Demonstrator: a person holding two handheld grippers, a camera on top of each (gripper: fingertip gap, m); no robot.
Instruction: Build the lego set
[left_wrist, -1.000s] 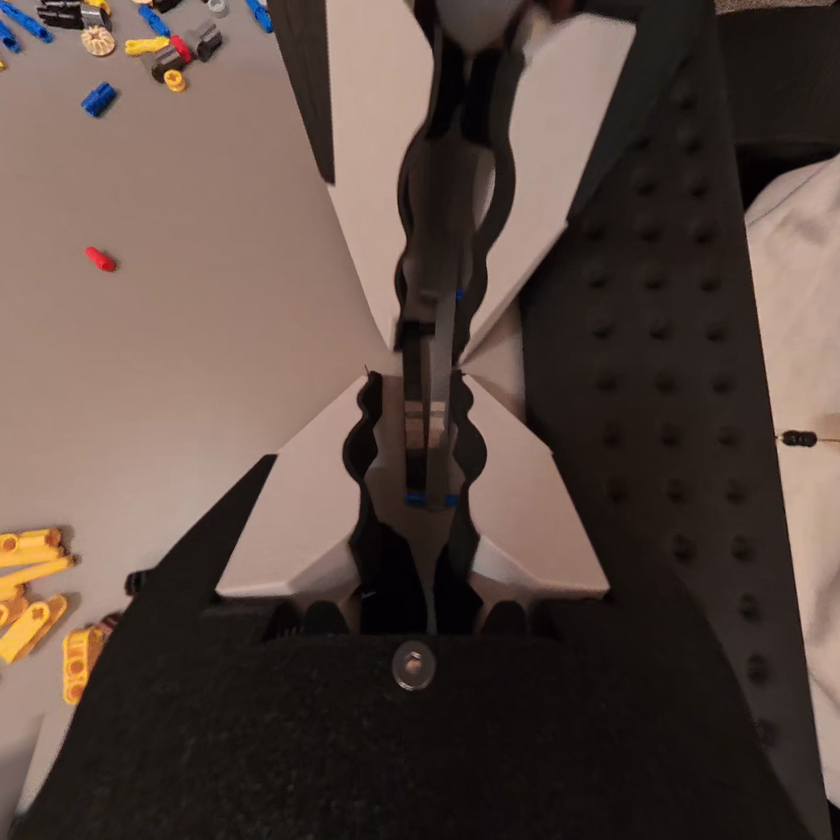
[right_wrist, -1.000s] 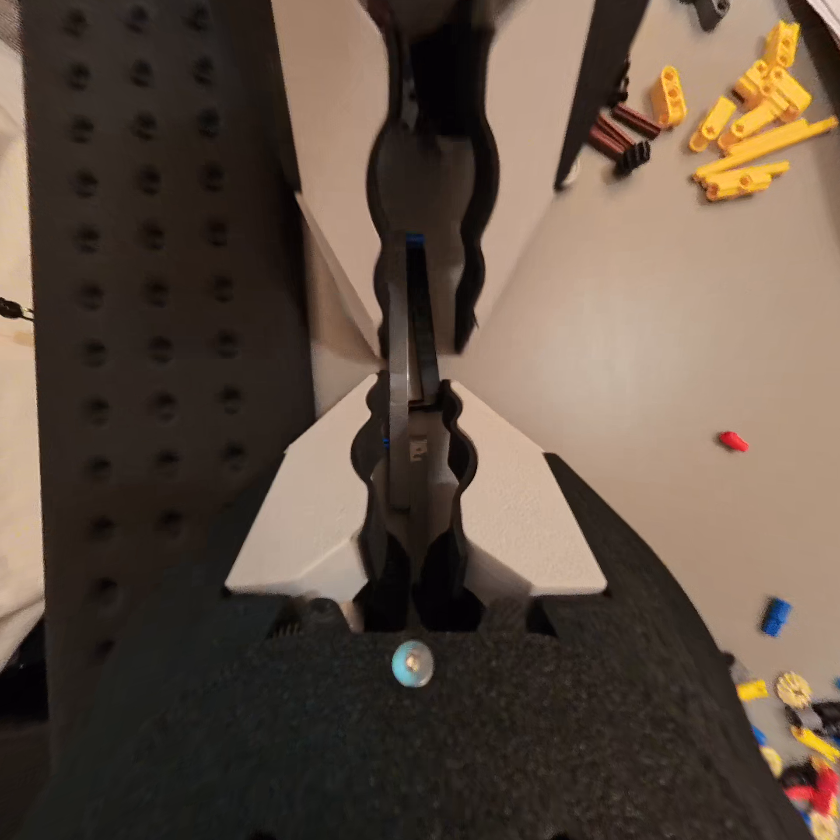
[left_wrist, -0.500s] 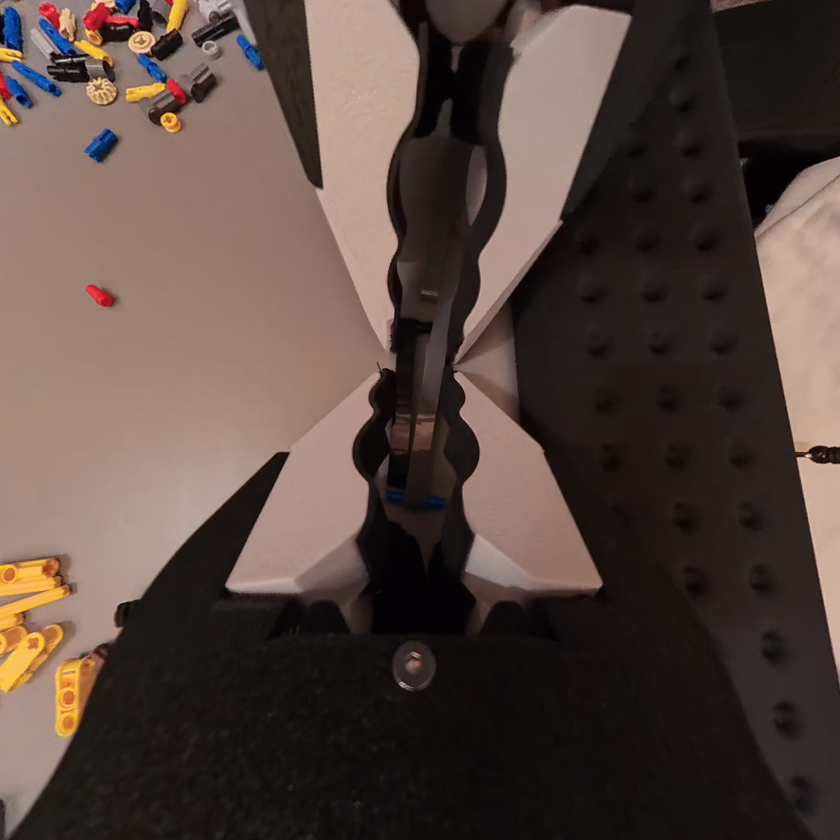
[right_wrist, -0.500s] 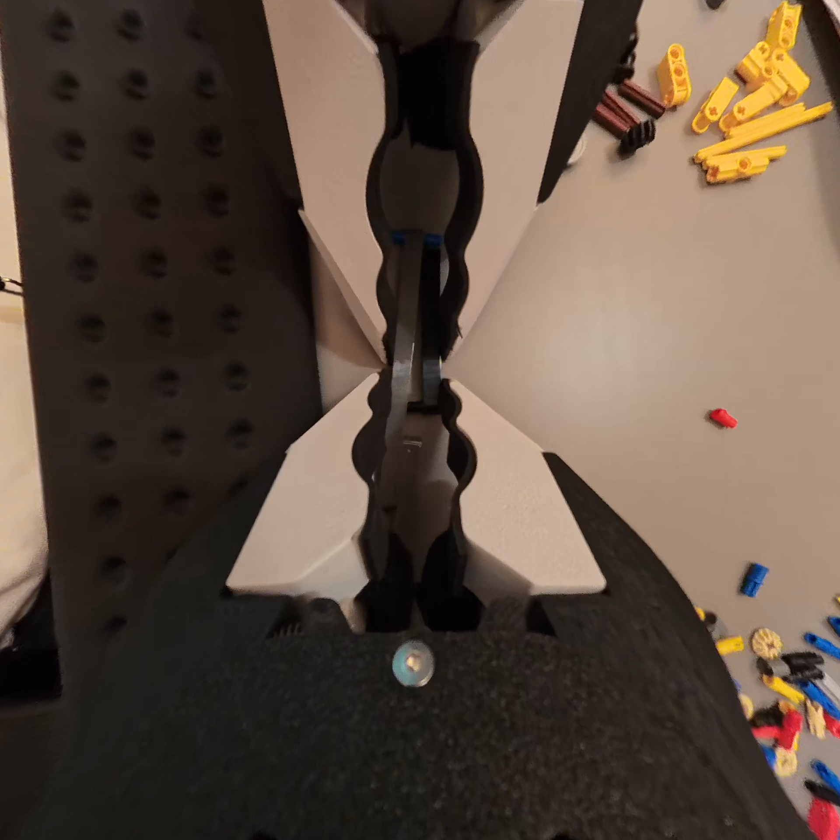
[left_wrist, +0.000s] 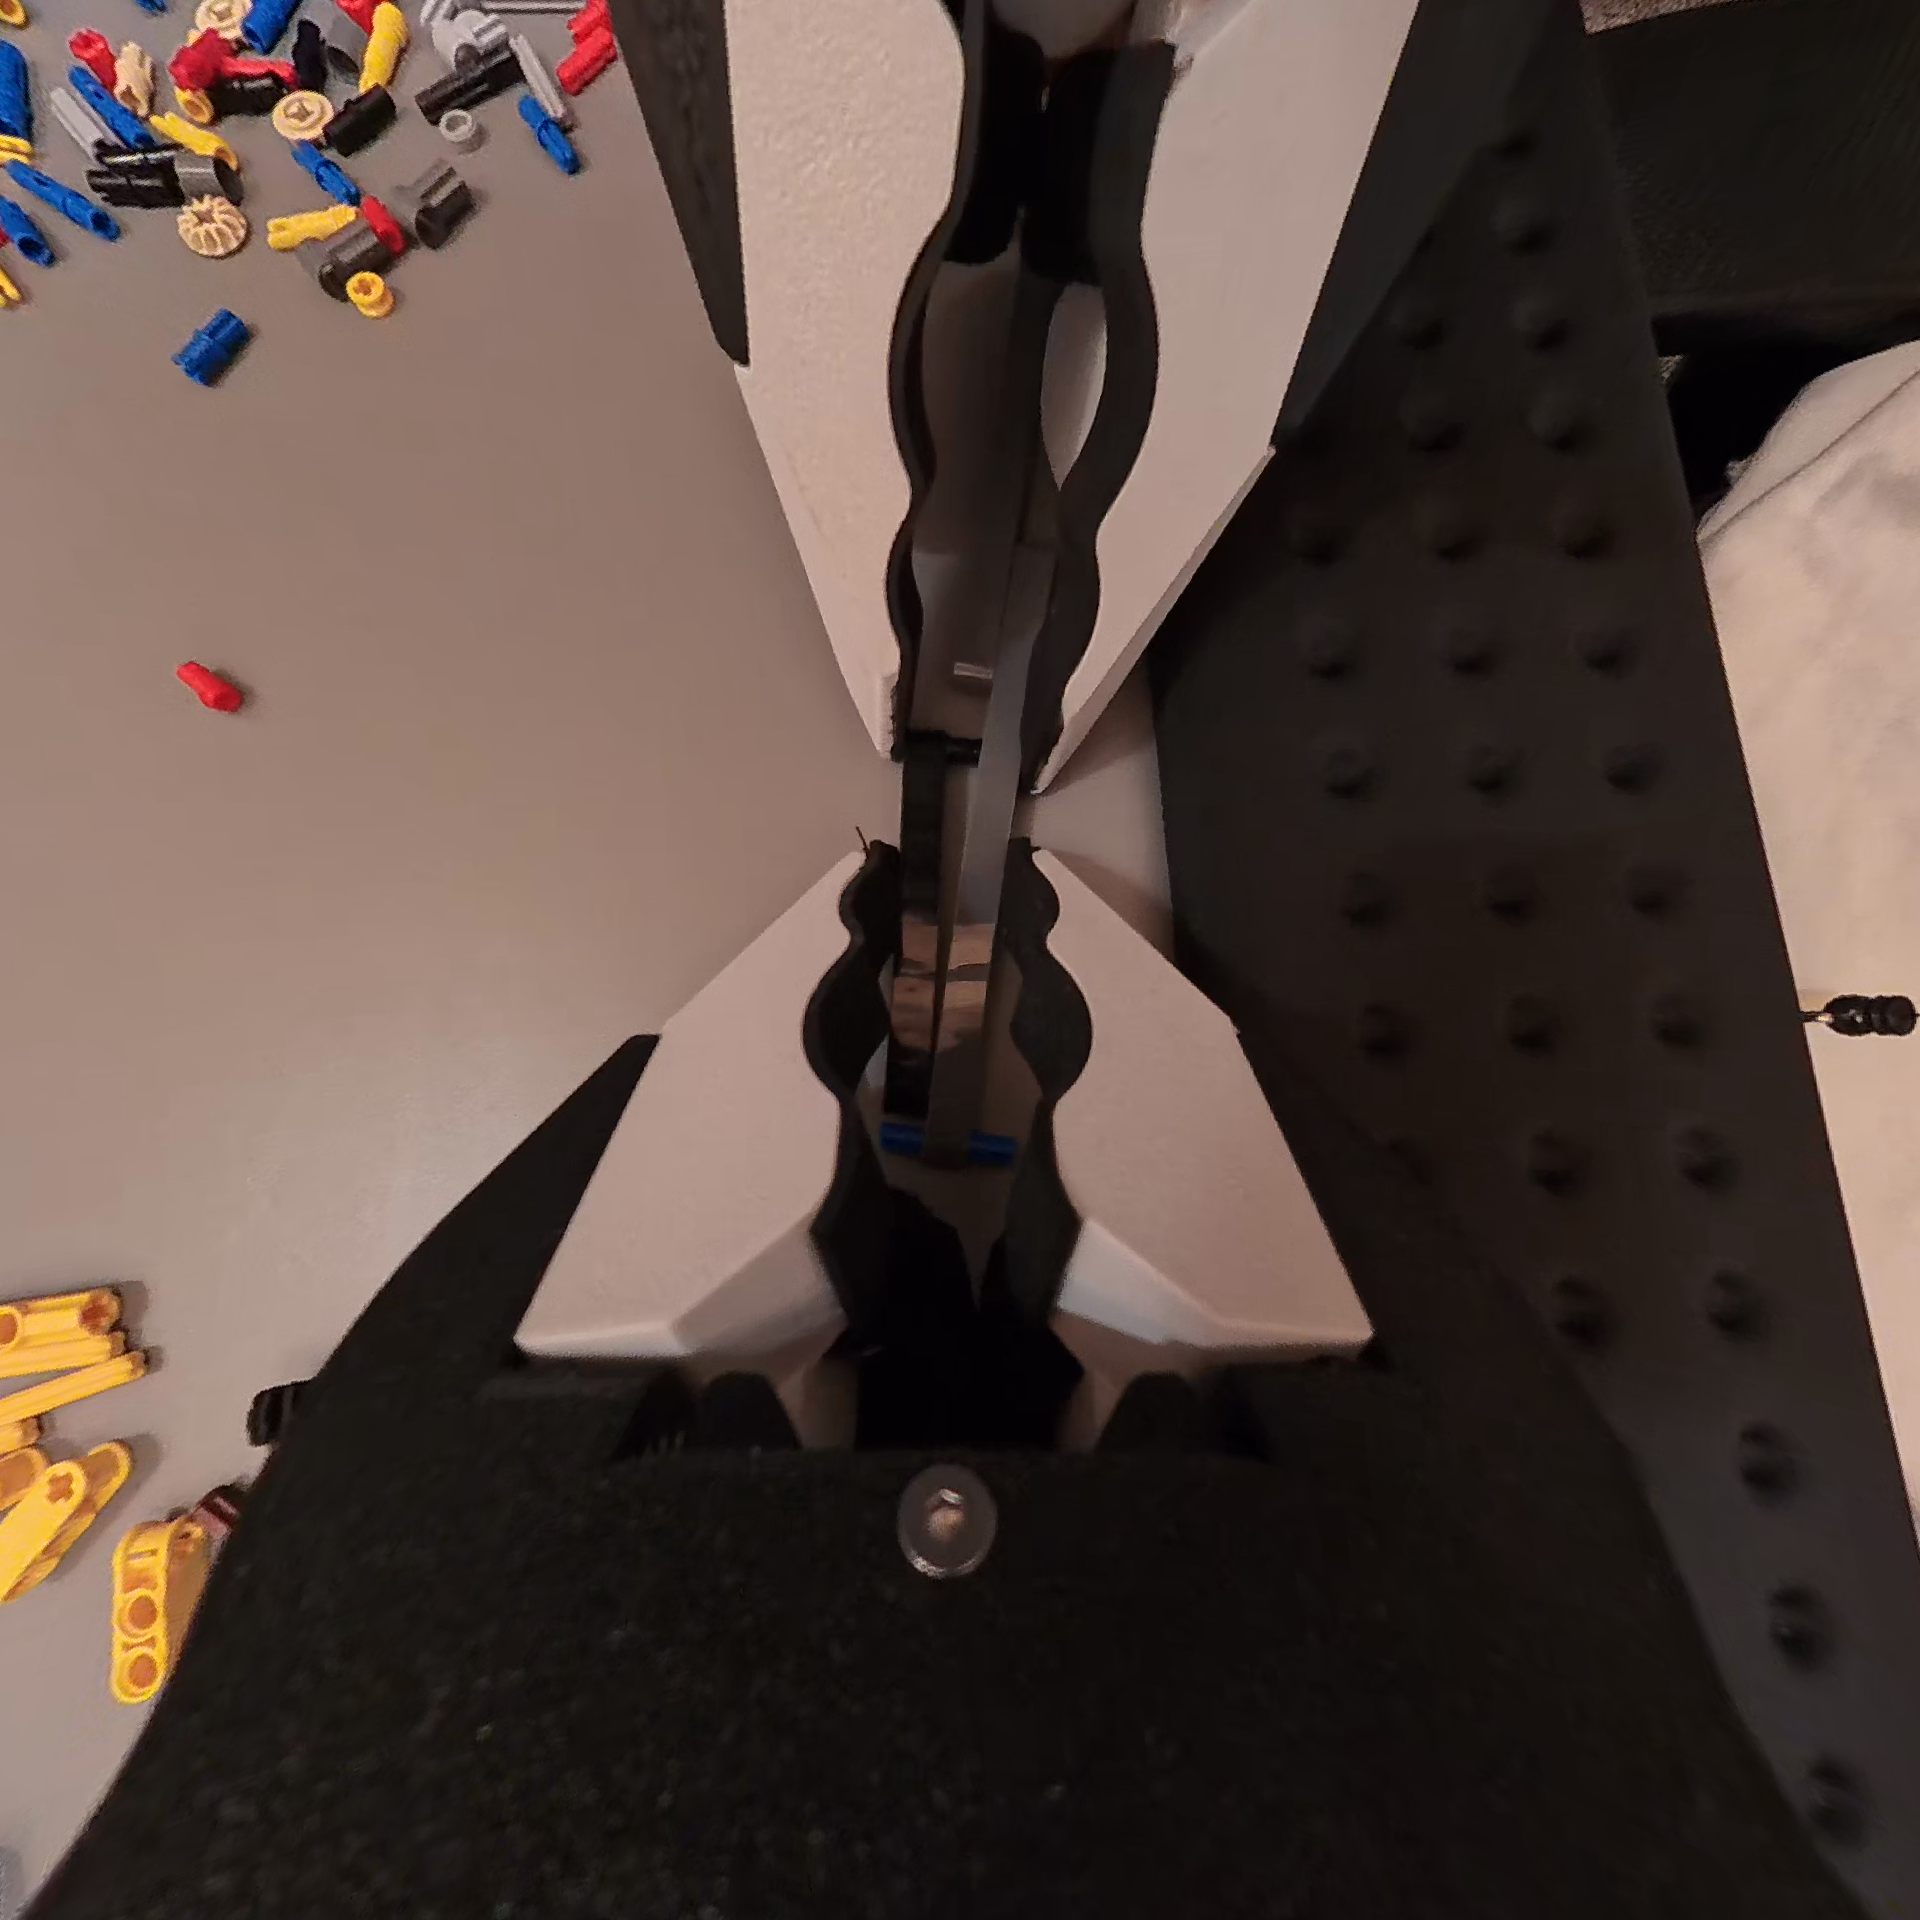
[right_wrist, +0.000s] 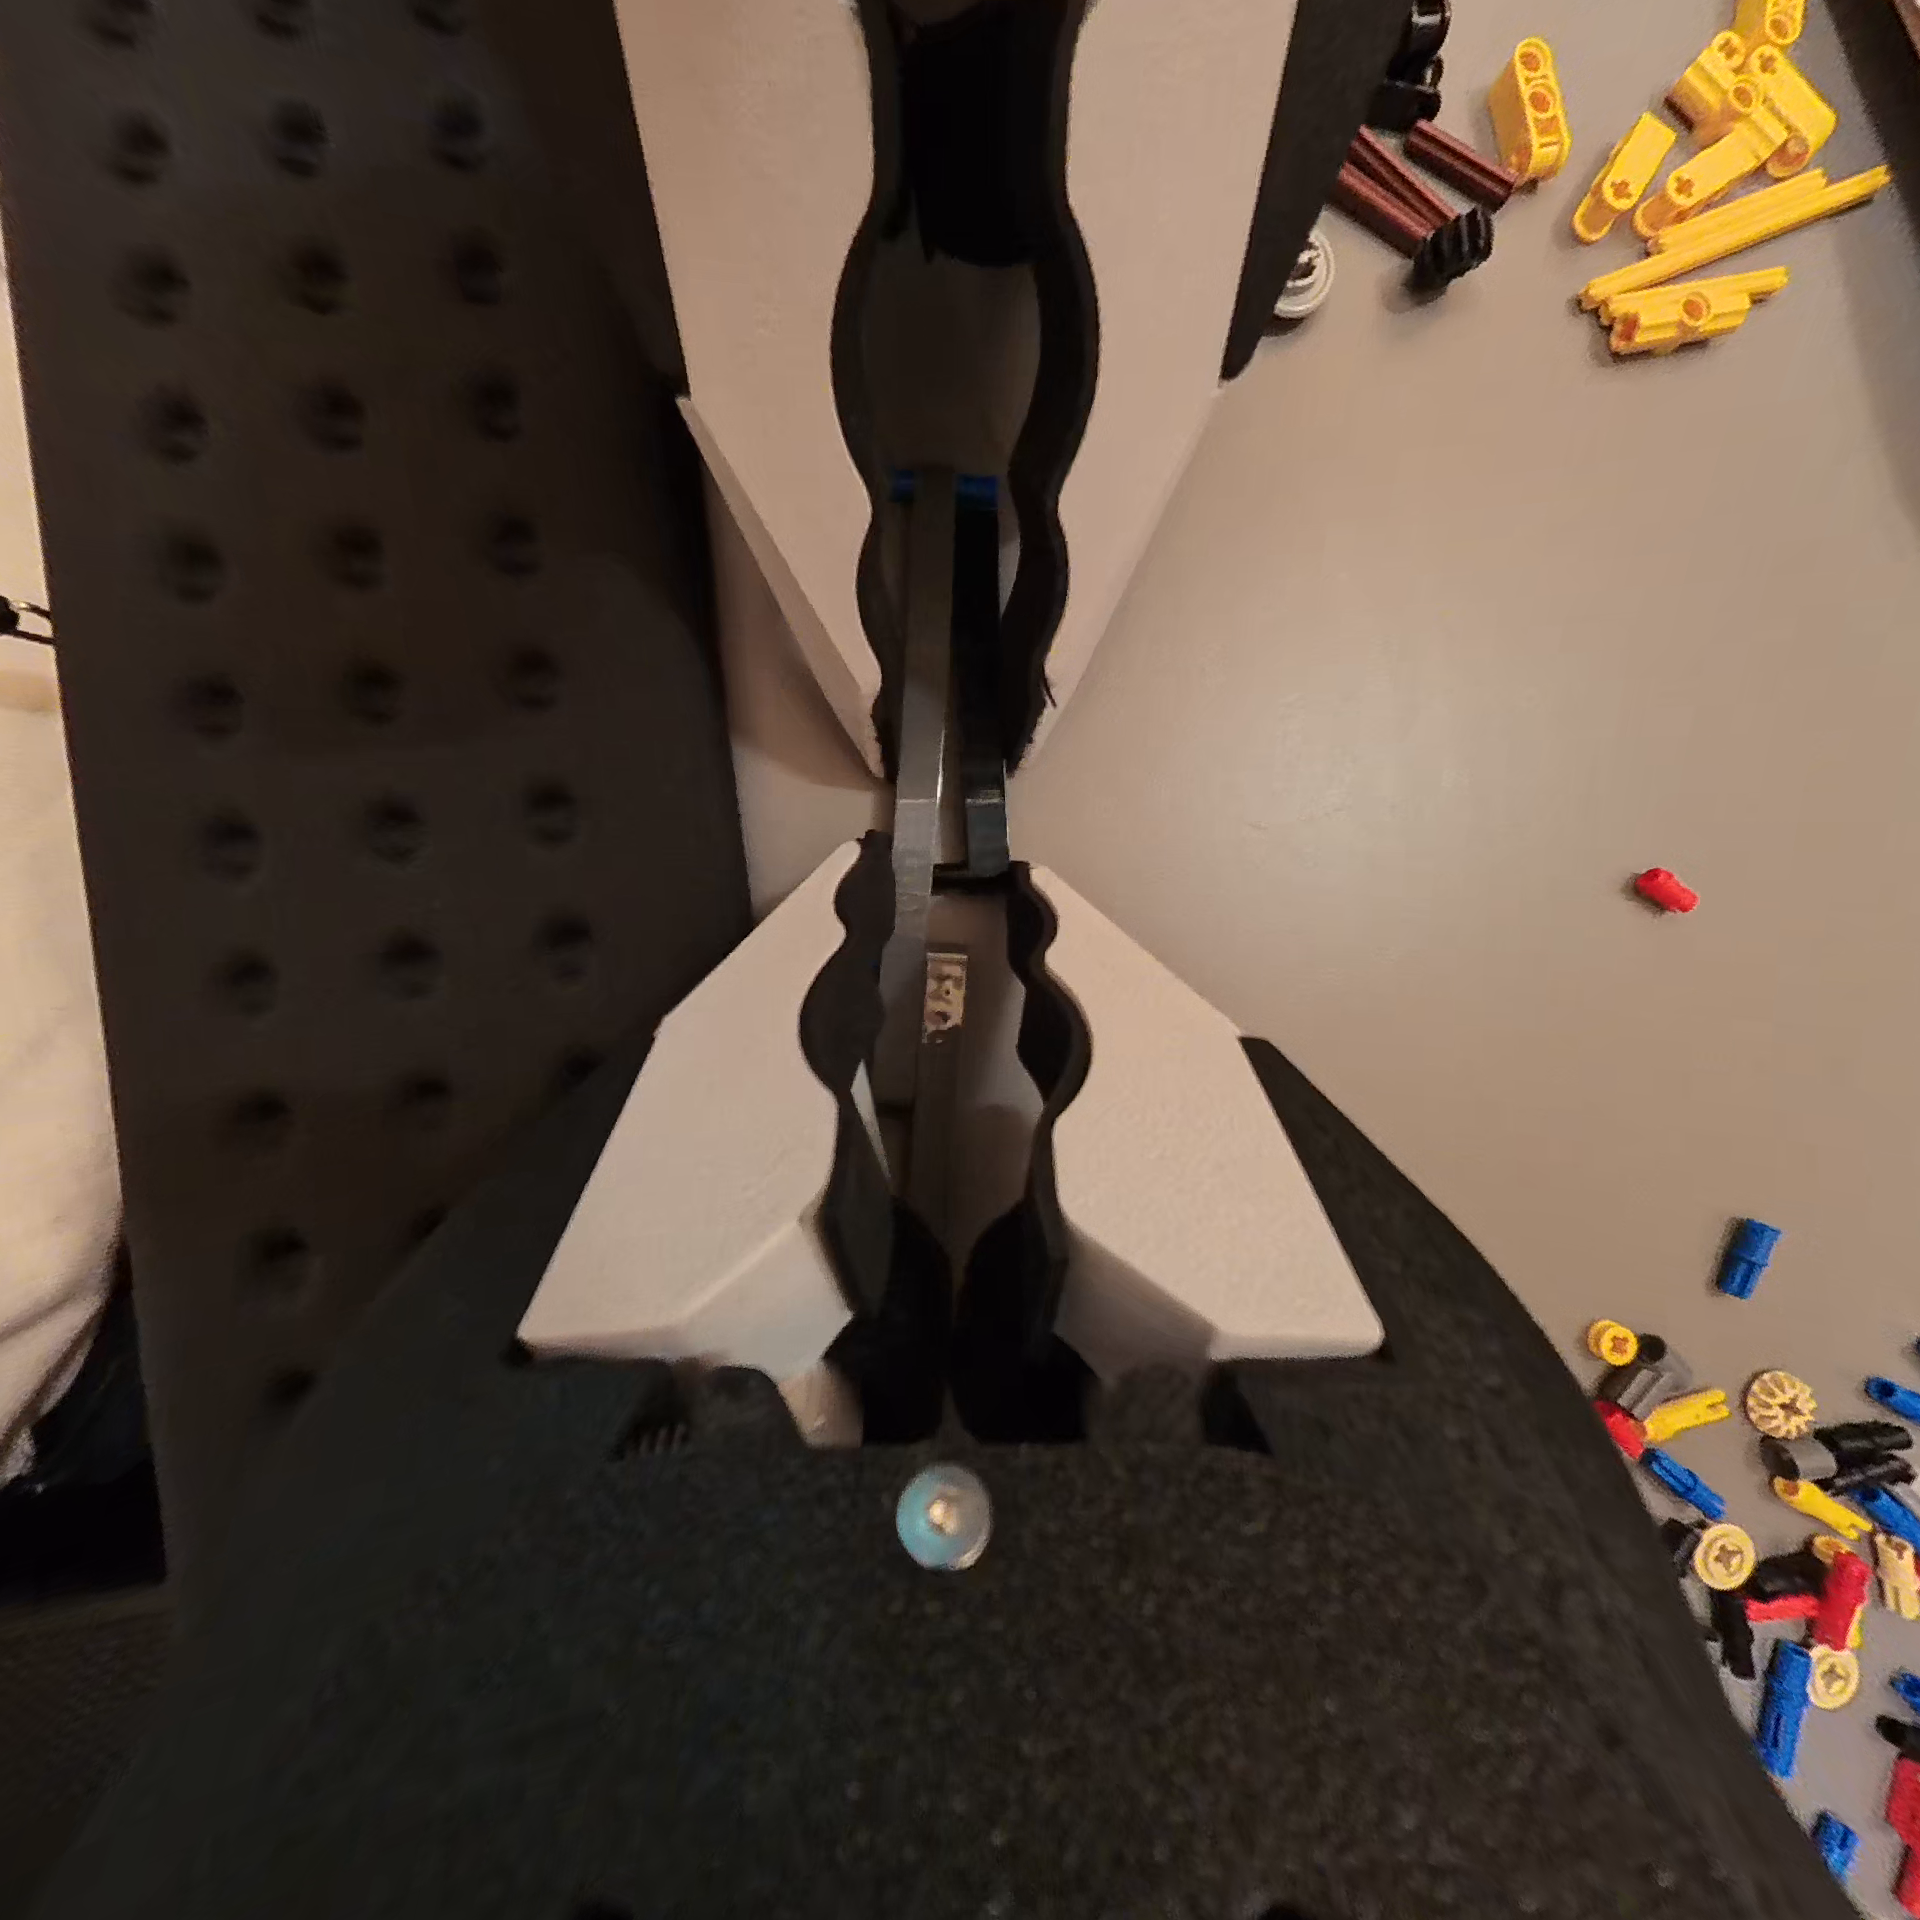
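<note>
A lego assembly of a grey beam (left_wrist: 989, 821) and a black beam (left_wrist: 918, 914), joined by blue pins (left_wrist: 945, 1141), hangs above the grey table. My left gripper (left_wrist: 951, 857) is shut on its pinned end. My right gripper (left_wrist: 966, 764) faces it from the top of the left wrist view, tips almost meeting. In the right wrist view my right gripper (right_wrist: 935, 868) is shut on the grey beam (right_wrist: 920, 790), with the black beam (right_wrist: 982, 727) beside it and the blue pins (right_wrist: 940, 483) inside the left gripper (right_wrist: 945, 769).
A mixed pile of small pieces (left_wrist: 260, 135) (right_wrist: 1808, 1507), yellow beams (left_wrist: 62, 1382) (right_wrist: 1704, 208), dark red axles (right_wrist: 1423, 187), a lone red pin (left_wrist: 208, 686) (right_wrist: 1665, 891) and a blue pin (left_wrist: 213, 345) lie on the table. A black studded panel (left_wrist: 1507, 831) (right_wrist: 312, 623) borders it. Only a small space, under 4 cm, lies between the two pairs of fingers.
Both grippers have moved together with the assembly, so the mixed pile has come further into both views. The blue pins' end now shows both pins. Both grips stay shut.
</note>
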